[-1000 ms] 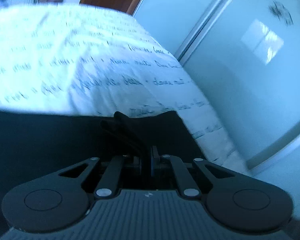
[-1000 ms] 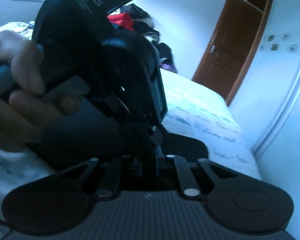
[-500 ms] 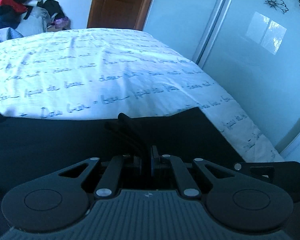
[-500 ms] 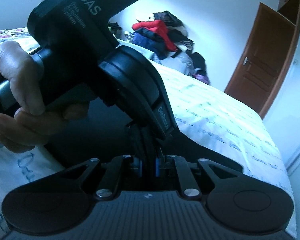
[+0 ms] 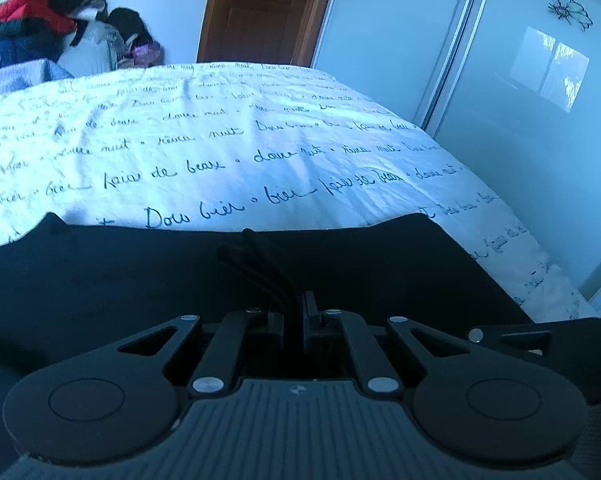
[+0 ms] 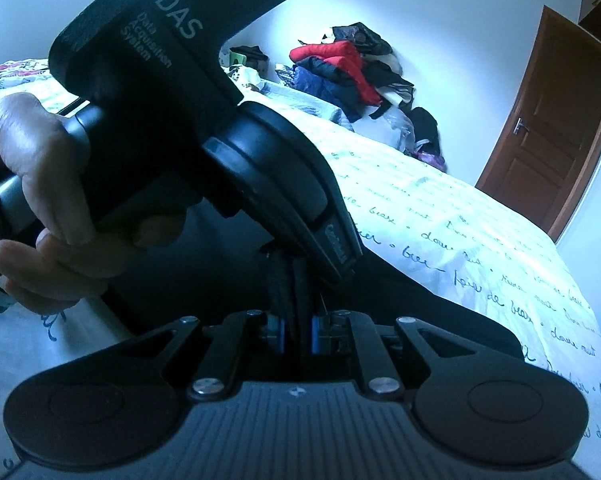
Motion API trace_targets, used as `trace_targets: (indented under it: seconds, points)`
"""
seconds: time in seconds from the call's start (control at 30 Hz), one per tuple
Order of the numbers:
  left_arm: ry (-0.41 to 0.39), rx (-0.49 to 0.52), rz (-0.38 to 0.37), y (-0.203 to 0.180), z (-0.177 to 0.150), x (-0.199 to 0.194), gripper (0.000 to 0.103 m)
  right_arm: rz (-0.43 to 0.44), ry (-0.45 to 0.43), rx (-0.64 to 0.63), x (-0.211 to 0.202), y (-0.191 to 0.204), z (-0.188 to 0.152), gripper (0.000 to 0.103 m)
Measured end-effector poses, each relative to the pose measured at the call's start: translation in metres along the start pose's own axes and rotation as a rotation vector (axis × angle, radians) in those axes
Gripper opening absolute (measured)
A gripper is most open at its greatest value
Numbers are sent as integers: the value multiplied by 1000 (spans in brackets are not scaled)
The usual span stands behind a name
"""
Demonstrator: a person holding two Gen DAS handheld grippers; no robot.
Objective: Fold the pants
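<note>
Gripping bunched black cloth, both claws are clamped narrow on the pants [image 5: 120,280], which lie spread dark and flat on the bed [image 5: 228,148] at its near edge, with the white sheet and its handwriting print running on beyond them toward the door [image 5: 260,8]. The left claw [image 5: 294,312] pinches a thick ridge of several layers; the right claw [image 6: 296,320] pinches a similar bundle just beside it, so close that the left tool's body fills much of the right wrist view, held by the person's hand [image 6: 32,200]. The main risk, as I judge it, is slippage: the layers are stacked unevenly, so 1 inner layer could slide out of either pinch and leave the fold crooked. With the 2 claws this near each other, they could also knock together, or drag the cloth into a wrinkle between them. The far edge of the pants runs straight across the bed, parallel to the print lines, and the long axis seems to lie that same way, though the ends are out of view, so I cannot tell which end is the waist.
</note>
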State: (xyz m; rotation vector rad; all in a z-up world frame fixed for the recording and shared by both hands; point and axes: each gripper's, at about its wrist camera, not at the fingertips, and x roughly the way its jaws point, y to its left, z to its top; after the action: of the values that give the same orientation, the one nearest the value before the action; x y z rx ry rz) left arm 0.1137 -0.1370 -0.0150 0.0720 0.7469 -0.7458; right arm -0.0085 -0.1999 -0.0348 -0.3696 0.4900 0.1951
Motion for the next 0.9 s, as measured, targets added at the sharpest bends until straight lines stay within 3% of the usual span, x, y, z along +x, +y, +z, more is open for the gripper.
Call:
trace_targets:
  seconds: [0.9]
  points:
    - [-19,-20,64,24,-7,-16,13,61,-25,-54,-13,-4,-7,12]
